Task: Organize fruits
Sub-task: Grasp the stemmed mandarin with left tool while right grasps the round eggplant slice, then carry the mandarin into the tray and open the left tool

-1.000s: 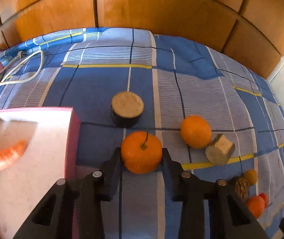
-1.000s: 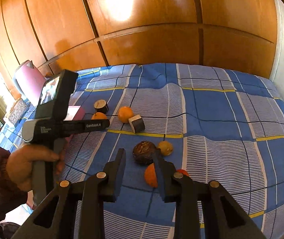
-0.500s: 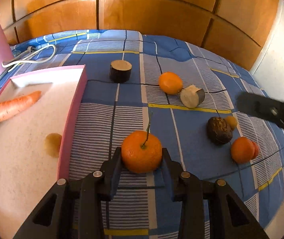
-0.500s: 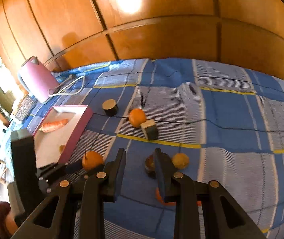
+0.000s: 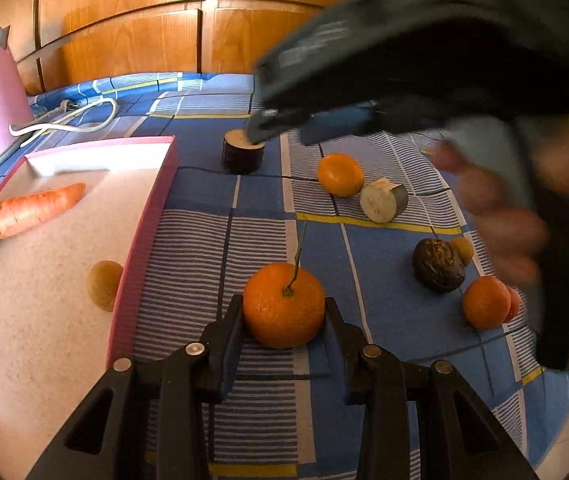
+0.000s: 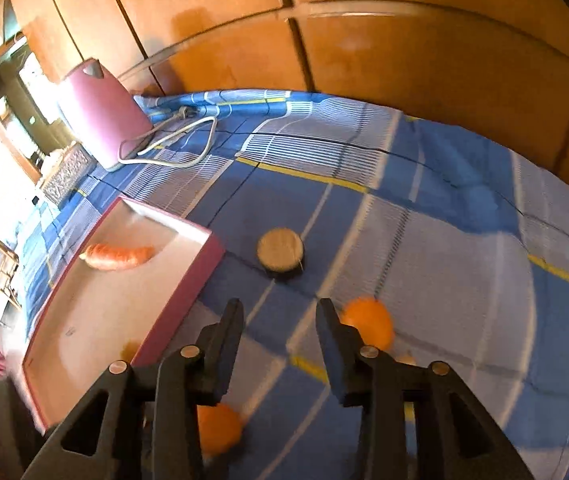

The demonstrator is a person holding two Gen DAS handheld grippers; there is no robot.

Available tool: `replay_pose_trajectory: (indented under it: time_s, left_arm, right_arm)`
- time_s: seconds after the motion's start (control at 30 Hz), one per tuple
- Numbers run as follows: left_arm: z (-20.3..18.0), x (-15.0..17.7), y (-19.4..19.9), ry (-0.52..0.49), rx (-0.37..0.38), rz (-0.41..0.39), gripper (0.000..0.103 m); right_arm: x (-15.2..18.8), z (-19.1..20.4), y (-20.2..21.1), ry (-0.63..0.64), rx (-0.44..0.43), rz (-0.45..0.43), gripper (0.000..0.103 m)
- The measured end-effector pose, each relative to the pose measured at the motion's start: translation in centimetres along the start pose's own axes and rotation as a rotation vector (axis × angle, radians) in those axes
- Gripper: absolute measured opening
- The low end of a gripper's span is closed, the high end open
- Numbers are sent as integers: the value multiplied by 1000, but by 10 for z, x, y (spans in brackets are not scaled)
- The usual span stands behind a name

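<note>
Oranges lie scattered on a blue checked cloth (image 5: 384, 292) as one stemmed orange (image 5: 283, 305) sits clamped between the pads of the left gripper (image 5: 283, 322), just beside a pink tray (image 5: 152, 220). The tray holds a carrot (image 5: 32, 210) and a small brownish fruit (image 5: 102, 285). Blurred, the right gripper (image 6: 278, 322) hangs above bare cloth with its jaws opening and nothing between them, near a cut log round (image 6: 280, 249) and another orange (image 6: 368, 322). Further right lie a second round (image 5: 383, 200), a dark wrinkled fruit (image 5: 438, 265) and more oranges. A pink kettle (image 6: 100, 114) stands at the back.
</note>
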State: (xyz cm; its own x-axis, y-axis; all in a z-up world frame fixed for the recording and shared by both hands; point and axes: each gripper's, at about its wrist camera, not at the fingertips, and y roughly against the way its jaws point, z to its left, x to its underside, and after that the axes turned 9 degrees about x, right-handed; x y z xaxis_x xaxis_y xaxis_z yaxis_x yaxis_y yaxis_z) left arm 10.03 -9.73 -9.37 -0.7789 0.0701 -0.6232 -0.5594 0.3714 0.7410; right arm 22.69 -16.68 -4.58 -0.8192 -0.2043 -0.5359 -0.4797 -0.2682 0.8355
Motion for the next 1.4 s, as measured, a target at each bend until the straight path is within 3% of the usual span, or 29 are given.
replay_pose_trajectory:
  time_s: [0.3,0.33,0.47,0.7,0.97,1.23,1.4]
  left_arm:
    - [2,0,2,-5,19,-1,38]
    - [2,0,2,-5,19,-1,38]
    - [2,0,2,-7,17,-4,38]
    - [2,-1,4,2,22,1,37]
    - [-10,4,32,-18,89,30,37]
    - [-9,10,78,-20,100,-13,37]
    - [4,6,105,3,75,-71,37]
  right_arm:
    - [-29,16,-58,110,77,67,41]
    - [-28,20,-60,133,101,60,35]
    - [-21,23,-47,150,113,30,35]
    - [22,9,13,94,67,21,35]
    - [69,-9,60,30,121,25,35]
    - [102,-2,69,3,156,48,35]
    - [126,14,67,-10,126,66,35]
